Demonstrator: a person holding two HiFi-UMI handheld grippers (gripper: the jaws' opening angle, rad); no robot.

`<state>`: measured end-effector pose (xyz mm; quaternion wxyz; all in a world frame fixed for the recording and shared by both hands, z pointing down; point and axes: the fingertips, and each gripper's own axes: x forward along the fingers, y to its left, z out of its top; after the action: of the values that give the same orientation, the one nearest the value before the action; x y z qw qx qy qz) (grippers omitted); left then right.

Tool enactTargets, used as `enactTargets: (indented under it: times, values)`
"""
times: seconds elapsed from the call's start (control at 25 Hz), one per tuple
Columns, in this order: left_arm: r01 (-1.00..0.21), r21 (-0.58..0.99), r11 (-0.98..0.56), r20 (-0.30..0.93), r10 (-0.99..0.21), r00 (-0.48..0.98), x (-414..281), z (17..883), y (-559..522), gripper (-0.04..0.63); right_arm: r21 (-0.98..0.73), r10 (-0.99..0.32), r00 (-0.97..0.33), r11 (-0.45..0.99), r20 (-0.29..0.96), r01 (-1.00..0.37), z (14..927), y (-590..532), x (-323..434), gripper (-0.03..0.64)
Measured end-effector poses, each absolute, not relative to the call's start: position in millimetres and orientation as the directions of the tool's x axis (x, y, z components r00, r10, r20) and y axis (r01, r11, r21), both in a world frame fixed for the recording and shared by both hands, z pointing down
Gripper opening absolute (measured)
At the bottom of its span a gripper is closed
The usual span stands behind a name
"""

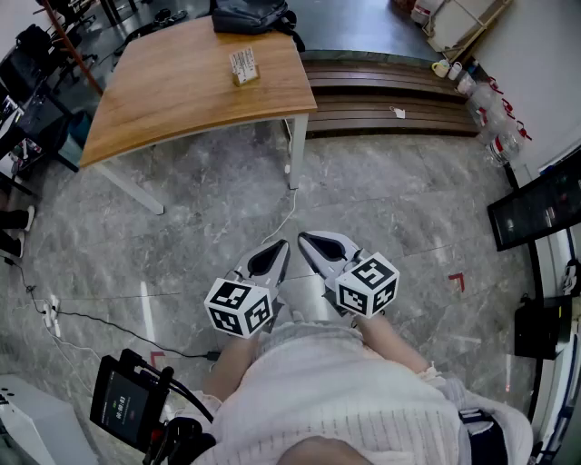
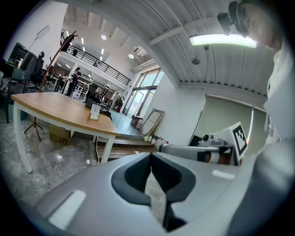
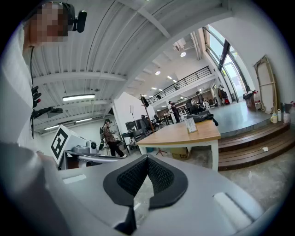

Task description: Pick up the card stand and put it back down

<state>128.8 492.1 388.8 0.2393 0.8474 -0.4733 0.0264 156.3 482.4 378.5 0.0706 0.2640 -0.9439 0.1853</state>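
The card stand (image 1: pixel 242 66), a small wooden block with a white card in it, stands on the wooden table (image 1: pixel 172 91) well ahead of me. It also shows far off on that table in the left gripper view (image 2: pixel 94 112) and the right gripper view (image 3: pixel 190 125). Both grippers are held close to my body, over the floor and far from the table. My left gripper (image 1: pixel 283 244) is shut with nothing in it. My right gripper (image 1: pixel 302 238) is shut and empty too. The two point forward side by side.
A dark bag (image 1: pixel 251 14) lies at the table's far edge. Wooden steps (image 1: pixel 390 104) run to the right of the table. A cable (image 1: pixel 109 322) trails over the grey stone floor. A black monitor (image 1: pixel 536 211) stands at the right, a device on a stand (image 1: pixel 127 400) at my left.
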Motion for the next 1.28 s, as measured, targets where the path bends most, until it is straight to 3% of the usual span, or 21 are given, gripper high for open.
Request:
enactTargets:
  times: [0.28, 1.0, 1.28]
  values:
    - [-0.803, 0.366, -0.470, 0.282, -0.766, 0.577, 149, 386, 465, 0.008, -0.326, -0.470, -0.852, 0.788, 0.229, -0.523, 378, 459, 163, -0.006]
    - [-0.837, 0.366, -0.407, 0.277, -0.811, 0.516, 7, 381, 219, 0.008, -0.317, -0.528, -0.829, 0.766, 0.185, -0.559, 362, 217, 69, -0.005]
    - [-0.823, 0.416, -0.387, 0.306, -0.793, 0.527, -14, 396, 186, 0.008, -0.345, -0.553, -0.797, 0.718, 0.245, -0.604, 378, 183, 61, -0.005]
